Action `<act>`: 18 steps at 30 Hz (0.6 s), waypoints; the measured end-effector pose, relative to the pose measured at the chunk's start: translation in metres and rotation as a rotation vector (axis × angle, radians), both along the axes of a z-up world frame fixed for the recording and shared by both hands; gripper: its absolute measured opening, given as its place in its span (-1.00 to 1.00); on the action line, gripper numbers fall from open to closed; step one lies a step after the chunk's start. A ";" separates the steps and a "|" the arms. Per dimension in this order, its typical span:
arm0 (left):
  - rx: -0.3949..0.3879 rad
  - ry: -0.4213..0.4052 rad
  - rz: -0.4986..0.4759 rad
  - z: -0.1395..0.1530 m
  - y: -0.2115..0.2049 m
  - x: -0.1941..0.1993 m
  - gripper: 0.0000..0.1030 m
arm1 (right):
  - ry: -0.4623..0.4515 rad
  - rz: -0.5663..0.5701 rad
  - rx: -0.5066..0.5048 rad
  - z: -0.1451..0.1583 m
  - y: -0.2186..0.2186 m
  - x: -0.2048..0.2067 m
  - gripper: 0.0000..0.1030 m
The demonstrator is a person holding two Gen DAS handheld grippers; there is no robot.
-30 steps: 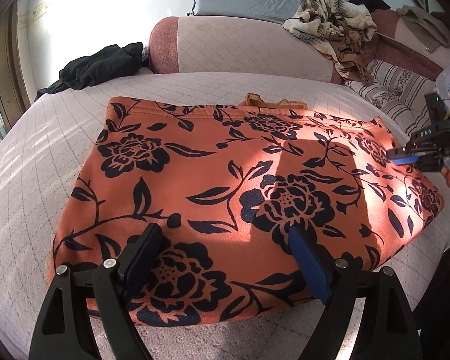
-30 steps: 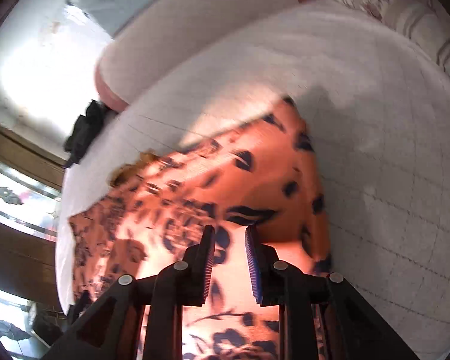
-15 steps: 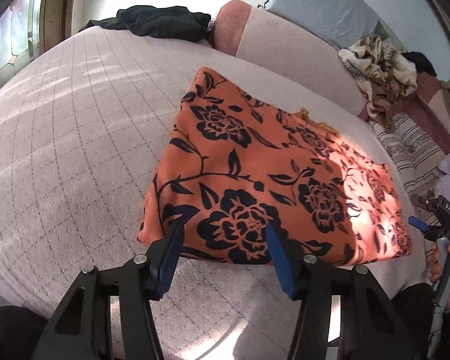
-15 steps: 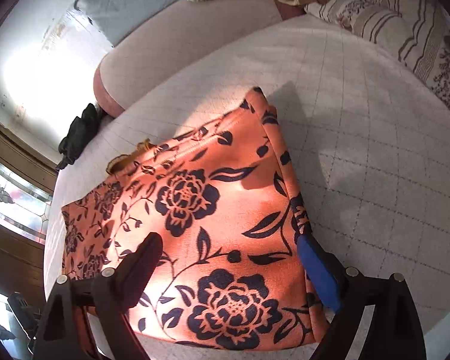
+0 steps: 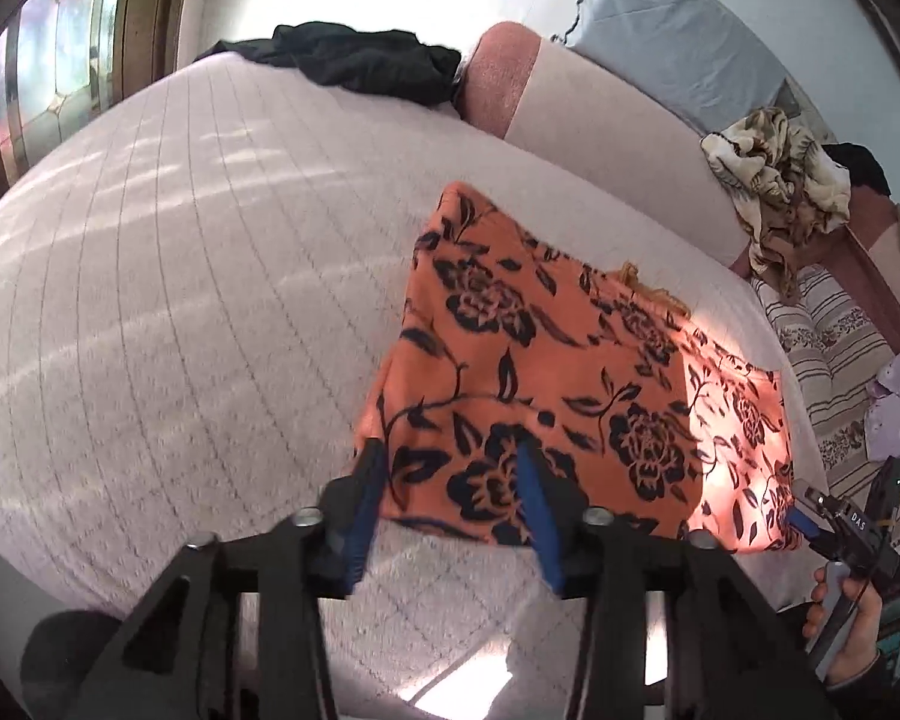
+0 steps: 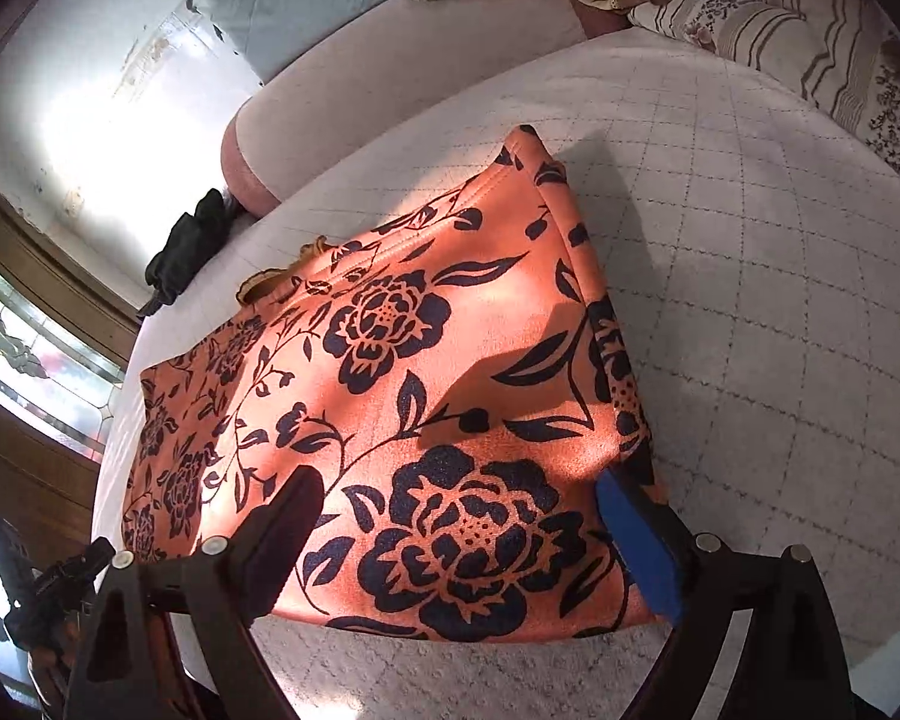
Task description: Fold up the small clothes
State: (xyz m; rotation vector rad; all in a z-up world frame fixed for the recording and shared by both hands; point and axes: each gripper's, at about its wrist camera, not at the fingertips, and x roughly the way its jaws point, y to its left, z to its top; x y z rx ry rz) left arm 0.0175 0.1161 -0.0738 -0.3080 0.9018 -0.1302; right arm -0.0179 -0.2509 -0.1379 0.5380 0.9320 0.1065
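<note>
An orange garment with dark blue flowers (image 5: pixel 570 384) lies folded flat on the pale quilted bed (image 5: pixel 180 312). My left gripper (image 5: pixel 450 510) is open, its jaws straddling the garment's near left corner, holding nothing. My right gripper (image 6: pixel 468 546) is open wide over the garment's (image 6: pixel 426 372) near right corner, its blue pad (image 6: pixel 636 546) beside the right edge, and it also shows at the lower right of the left wrist view (image 5: pixel 810 516). The left gripper appears at the lower left of the right wrist view (image 6: pixel 60 582).
A black garment (image 5: pixel 360 60) lies at the far left of the bed by a pink bolster (image 5: pixel 570 114). A crumpled patterned cloth (image 5: pixel 780 174) sits on the bolster. Striped pillows (image 6: pixel 780 36) lie to the right. A window (image 5: pixel 48 60) is on the left.
My right gripper opened and let go of the garment, then drew back to the near right corner. My left gripper swung left to the near left corner and narrowed a little.
</note>
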 end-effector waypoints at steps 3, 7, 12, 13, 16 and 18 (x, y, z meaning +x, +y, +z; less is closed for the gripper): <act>0.047 -0.023 -0.062 0.003 -0.007 0.044 0.39 | -0.011 -0.008 0.027 0.000 -0.004 -0.002 0.82; 0.137 0.060 -0.116 -0.019 -0.014 0.124 -0.13 | -0.023 -0.003 0.045 -0.001 -0.006 -0.003 0.82; 0.245 0.148 -0.085 -0.049 -0.014 0.207 -0.37 | -0.033 0.024 0.007 -0.001 0.000 -0.003 0.86; 0.229 0.148 -0.066 -0.049 -0.010 0.218 -0.36 | -0.033 0.027 0.005 -0.001 0.001 -0.002 0.88; 0.262 0.134 0.013 -0.043 -0.002 0.232 -0.34 | -0.030 0.030 0.012 -0.001 0.001 0.000 0.92; 0.282 0.124 0.060 -0.037 0.005 0.228 -0.34 | -0.029 0.028 0.018 -0.001 0.001 0.002 0.96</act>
